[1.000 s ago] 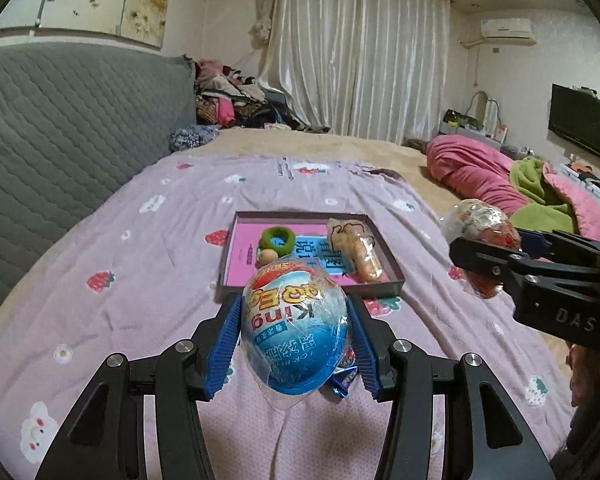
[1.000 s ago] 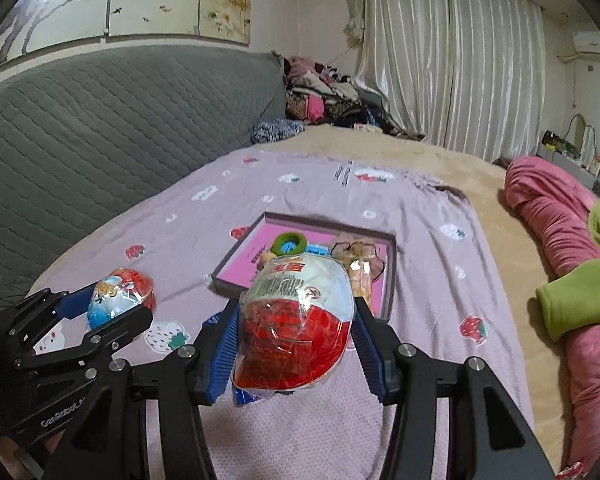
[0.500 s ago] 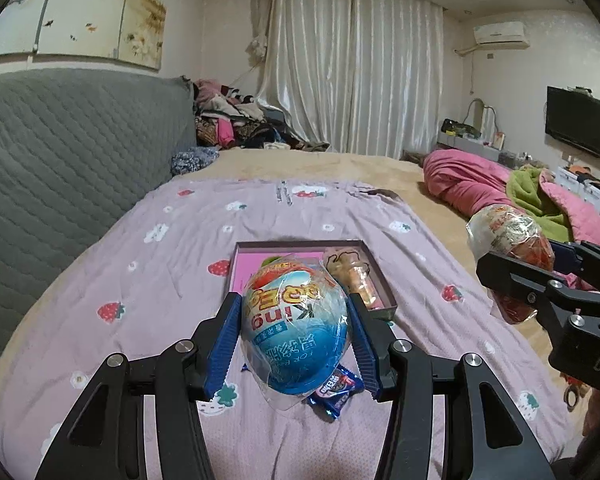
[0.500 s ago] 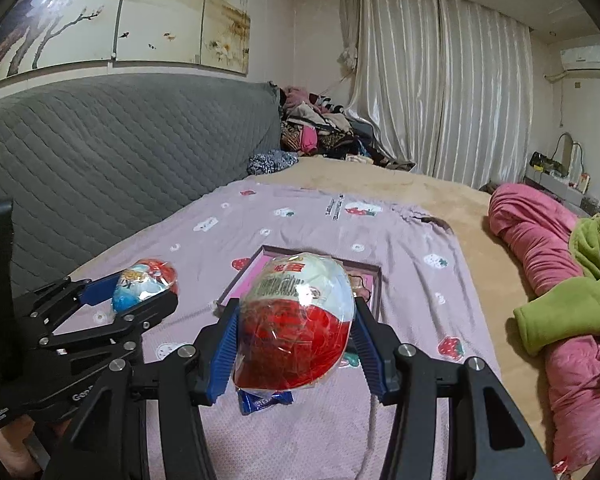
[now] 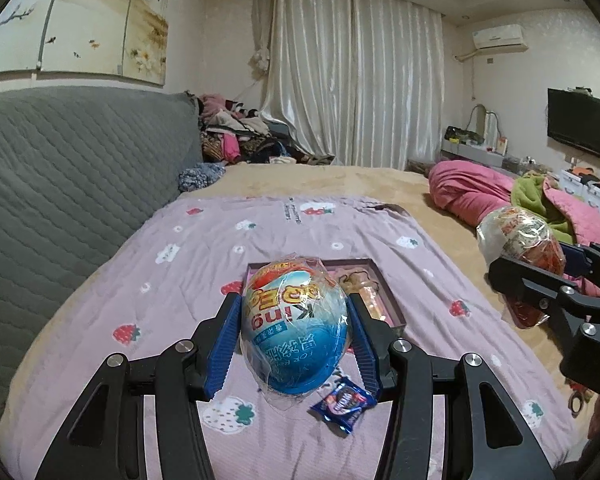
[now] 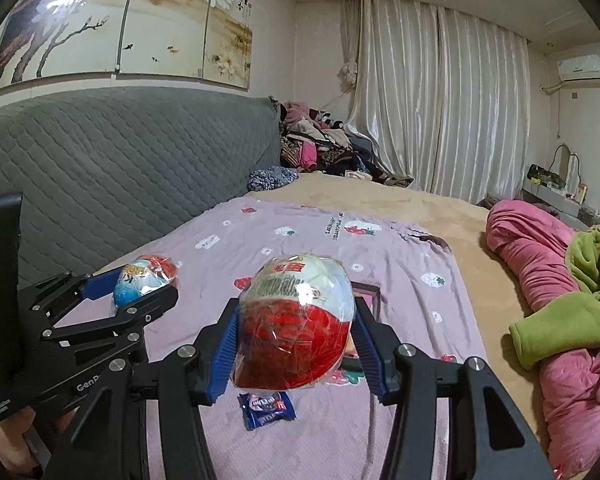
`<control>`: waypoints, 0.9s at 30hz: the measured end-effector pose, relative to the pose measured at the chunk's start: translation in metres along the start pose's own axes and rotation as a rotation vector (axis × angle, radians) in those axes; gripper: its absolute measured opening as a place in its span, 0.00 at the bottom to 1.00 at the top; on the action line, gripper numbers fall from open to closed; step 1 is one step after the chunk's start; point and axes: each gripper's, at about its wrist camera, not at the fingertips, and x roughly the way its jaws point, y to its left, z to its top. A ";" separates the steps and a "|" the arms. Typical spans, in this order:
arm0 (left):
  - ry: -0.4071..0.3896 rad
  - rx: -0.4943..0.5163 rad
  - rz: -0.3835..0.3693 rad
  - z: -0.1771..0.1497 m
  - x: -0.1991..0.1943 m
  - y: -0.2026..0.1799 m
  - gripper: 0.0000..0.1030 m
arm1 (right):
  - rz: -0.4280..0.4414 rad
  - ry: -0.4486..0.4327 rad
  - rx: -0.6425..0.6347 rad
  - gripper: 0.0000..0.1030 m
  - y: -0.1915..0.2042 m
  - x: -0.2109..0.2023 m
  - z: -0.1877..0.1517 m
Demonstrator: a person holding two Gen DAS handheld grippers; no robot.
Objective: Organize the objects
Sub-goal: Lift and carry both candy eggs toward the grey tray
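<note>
The lilac strawberry-print sheet (image 5: 308, 236) spreads wide over the bed, bare toward the grey quilted headboard (image 5: 72, 168) on the left, while a pink quilt (image 6: 540, 264) crowds the right edge. The shallow box (image 5: 384, 300) is mostly hidden behind the blue egg (image 5: 294, 328); its contents are hard to make out. The left gripper (image 5: 294, 334) pinches that wrapped blue egg between its blue pads, held above the sheet. The right gripper (image 6: 296, 336) likewise clamps the red-and-white egg (image 6: 296, 324) mid-jaws. A small blue candy packet (image 6: 266, 408) lies on the sheet just below both eggs.
</note>
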 end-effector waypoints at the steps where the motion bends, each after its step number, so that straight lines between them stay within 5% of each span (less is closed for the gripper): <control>1: 0.001 0.001 0.002 0.002 0.001 0.001 0.52 | -0.001 -0.004 0.000 0.52 0.000 0.000 0.002; 27: 0.013 0.042 0.035 0.036 0.060 0.007 0.52 | 0.016 0.006 0.012 0.52 -0.011 0.060 0.026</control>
